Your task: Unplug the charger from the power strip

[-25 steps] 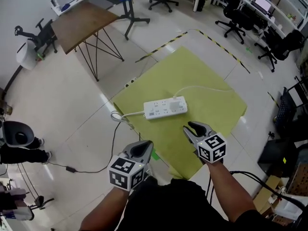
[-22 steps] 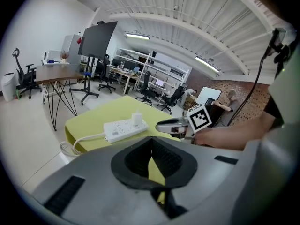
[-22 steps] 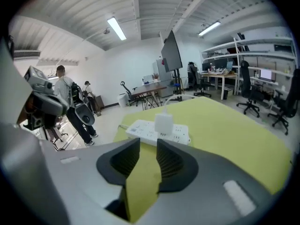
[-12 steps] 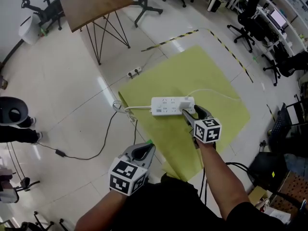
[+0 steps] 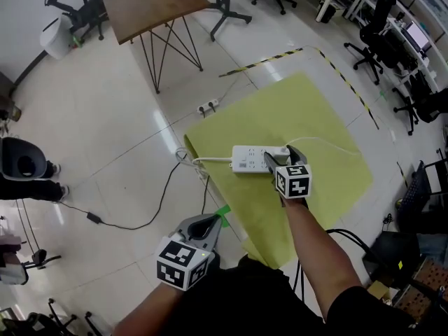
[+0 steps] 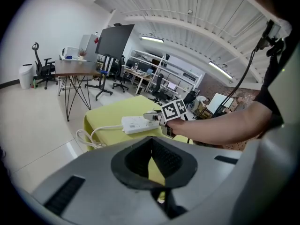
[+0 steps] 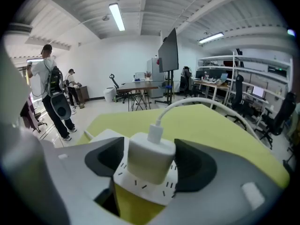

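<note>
Over at the far left, a person in dark clothes (image 5: 28, 177) stands on the pale tiled floor (image 5: 105, 131), and a thin black cable (image 5: 133, 222) trails across the tiles nearby. Further back sits a brown wooden table on black wire legs (image 5: 154, 4). Close to the wearer's body, the left gripper (image 5: 212, 222) hangs low over the floor at the edge of the mat. Its jaws are pressed together with nothing between them, and it is well apart from the work. Next comes a yellow-green square mat (image 5: 308, 110) spread flat on the floor. A white rectangular power strip (image 5: 248, 159) lies on it, with its own white cord (image 5: 210, 161) running off the mat's left edge into a loose coil. The right gripper (image 5: 280, 156) reaches down over the strip's right end. Its jaws have just been opening and stand wide, with the white cube-shaped charger (image 7: 149, 156) between them. The charger is plugged upright into the strip, and the dark pads (image 7: 197, 165) flank it on both sides without pressing on it. From the charger's top a white cable (image 7: 187, 102) arcs away across the mat to the right. Black office chairs (image 5: 378, 44) stand by the desks beyond.
</note>
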Demonstrator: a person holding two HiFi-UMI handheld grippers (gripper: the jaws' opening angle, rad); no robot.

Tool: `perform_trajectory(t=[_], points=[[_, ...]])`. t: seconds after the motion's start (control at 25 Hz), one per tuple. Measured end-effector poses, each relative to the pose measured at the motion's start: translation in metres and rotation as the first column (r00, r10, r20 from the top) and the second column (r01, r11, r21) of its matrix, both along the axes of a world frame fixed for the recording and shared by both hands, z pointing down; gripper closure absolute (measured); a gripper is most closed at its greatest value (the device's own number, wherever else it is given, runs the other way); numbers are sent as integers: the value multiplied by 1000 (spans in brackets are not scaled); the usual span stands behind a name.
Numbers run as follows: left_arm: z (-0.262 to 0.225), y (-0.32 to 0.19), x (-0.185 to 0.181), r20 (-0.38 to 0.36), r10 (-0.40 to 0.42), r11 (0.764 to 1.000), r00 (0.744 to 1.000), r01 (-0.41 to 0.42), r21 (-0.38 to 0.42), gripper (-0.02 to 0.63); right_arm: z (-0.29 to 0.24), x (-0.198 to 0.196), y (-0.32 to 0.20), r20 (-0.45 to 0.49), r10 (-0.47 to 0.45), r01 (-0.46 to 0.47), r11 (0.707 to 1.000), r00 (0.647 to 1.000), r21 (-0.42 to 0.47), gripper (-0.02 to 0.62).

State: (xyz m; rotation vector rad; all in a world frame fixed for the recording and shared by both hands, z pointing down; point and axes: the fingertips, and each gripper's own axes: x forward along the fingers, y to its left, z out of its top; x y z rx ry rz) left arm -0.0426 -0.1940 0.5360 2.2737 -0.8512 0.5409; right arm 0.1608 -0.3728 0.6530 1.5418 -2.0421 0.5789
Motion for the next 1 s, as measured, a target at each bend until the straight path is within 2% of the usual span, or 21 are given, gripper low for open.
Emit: perform_trajectory(t=[0.08, 0.6, 0.72, 0.84, 0.92, 1.0], points=[[0, 1, -3, 2, -10, 1000, 1000, 10, -1, 598, 1, 1, -2, -9, 4, -4, 1000, 1000, -3, 297], [-7, 2, -8, -5, -33, 999, 999, 33, 0, 600, -25, 5, -2, 40, 2, -4, 999, 999, 44, 304], [-7, 1, -8, -9, -37, 999, 999, 37, 2, 600, -28, -2, 24, 85, -43, 44, 999, 995, -15, 304], [-7, -3, -7, -17, -33, 999, 999, 33, 7, 600, -22, -9, 66, 131, -103, 119, 986, 986, -120, 304], [-8, -4, -5, -22, -26, 1000, 999, 26, 13, 598, -13, -15, 100, 151, -151, 181, 961, 977, -211, 304], [-7, -3, -3, -26, -17, 1000, 1000, 18, 16, 598, -2, -23, 136, 159, -202, 243, 921, 966, -304, 304]])
